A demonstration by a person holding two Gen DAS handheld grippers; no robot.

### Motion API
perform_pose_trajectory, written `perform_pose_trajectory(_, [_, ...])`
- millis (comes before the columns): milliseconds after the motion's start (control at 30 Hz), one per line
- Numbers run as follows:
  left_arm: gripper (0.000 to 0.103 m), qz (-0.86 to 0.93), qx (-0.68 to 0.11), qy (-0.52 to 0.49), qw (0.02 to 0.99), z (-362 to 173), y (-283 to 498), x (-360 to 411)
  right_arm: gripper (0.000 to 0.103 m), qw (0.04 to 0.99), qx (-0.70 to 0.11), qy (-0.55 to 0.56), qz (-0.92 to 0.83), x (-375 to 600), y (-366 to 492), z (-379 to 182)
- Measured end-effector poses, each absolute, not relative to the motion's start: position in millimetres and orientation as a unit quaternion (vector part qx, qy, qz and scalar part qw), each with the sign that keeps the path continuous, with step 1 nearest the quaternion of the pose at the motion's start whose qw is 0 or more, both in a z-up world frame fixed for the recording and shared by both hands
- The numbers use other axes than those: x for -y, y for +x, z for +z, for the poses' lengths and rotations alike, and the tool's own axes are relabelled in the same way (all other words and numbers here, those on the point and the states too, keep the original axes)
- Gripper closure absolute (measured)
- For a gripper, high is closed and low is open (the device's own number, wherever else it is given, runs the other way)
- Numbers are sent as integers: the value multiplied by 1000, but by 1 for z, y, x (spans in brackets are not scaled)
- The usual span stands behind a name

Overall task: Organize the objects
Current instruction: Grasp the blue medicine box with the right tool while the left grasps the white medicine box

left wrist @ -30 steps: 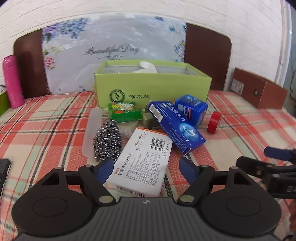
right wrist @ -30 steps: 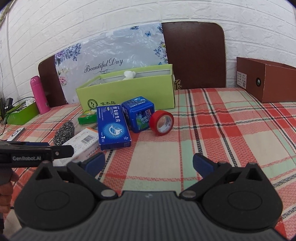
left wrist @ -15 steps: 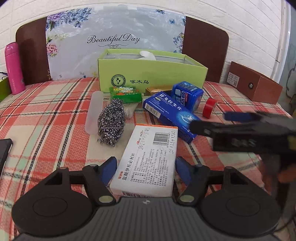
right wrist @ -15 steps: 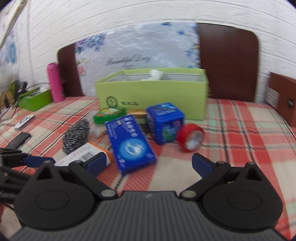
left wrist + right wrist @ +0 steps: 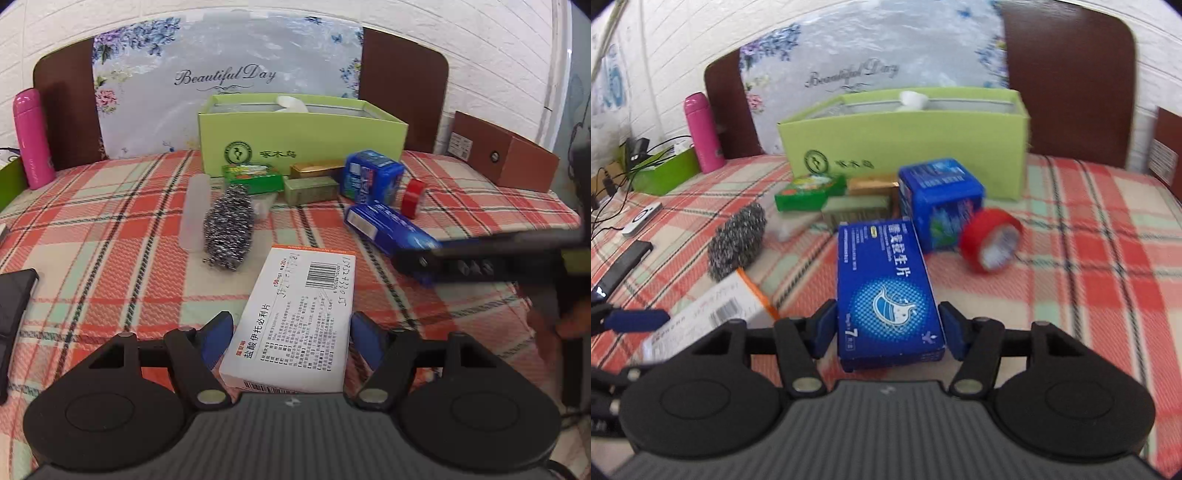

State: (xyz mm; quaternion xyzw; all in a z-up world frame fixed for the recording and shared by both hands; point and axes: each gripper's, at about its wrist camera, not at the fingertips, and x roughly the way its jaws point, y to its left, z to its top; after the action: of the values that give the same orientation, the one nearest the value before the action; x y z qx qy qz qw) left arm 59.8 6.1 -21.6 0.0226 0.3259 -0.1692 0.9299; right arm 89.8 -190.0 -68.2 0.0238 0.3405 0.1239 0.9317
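**Two boxes framed, neither clearly pinched**

While the white box (image 5: 301, 317) lies flat on the plaid table (image 5: 110, 236), the left gripper (image 5: 291, 341) straddles its near end, fingers (image 5: 217, 339) spread with a sliver of space on each side. From the right wrist view, the right gripper (image 5: 886, 328) frames the near end of the flat blue box (image 5: 886, 291) the same way; its fingers (image 5: 824, 326) sit just beside the box's long edges, and contact cannot be told because of blur.

Behind the white box, a steel scourer (image 5: 229, 229) lies beside a frosted tube (image 5: 195, 212). Farther back, a green packet (image 5: 253, 176), a gold tin (image 5: 317, 169) and a dull green tin (image 5: 312, 189) cluster in front of the lime box (image 5: 303, 144), which is open on top with something white showing inside. A blue cube (image 5: 940, 201) stands just behind the flat blue box, and a red tape roll (image 5: 991, 245) lies on its edge next to the cube.

At the table's back left stands a pink flask (image 5: 32, 138); at the back right, a brown box (image 5: 504, 151). A floral board (image 5: 225, 79) reading "Beautiful Day" leans against the wall.
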Motion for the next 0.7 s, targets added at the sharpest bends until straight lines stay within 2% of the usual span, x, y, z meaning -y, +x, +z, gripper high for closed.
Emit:
perform_pose_trajectory(167, [26,-186,-318,41,929,-21,56,11,44,928,-346,38,131,200,32,-67])
perform_pose_trajectory(233, [24,-176,-317,63,930,-23,59,19,39,932,-337,31,128,199,21,-66])
perform_pose_trajectory(700, [25,-182,-338,66,921,-35,74,25,39,932,-333,-17,143,186,25,-70])
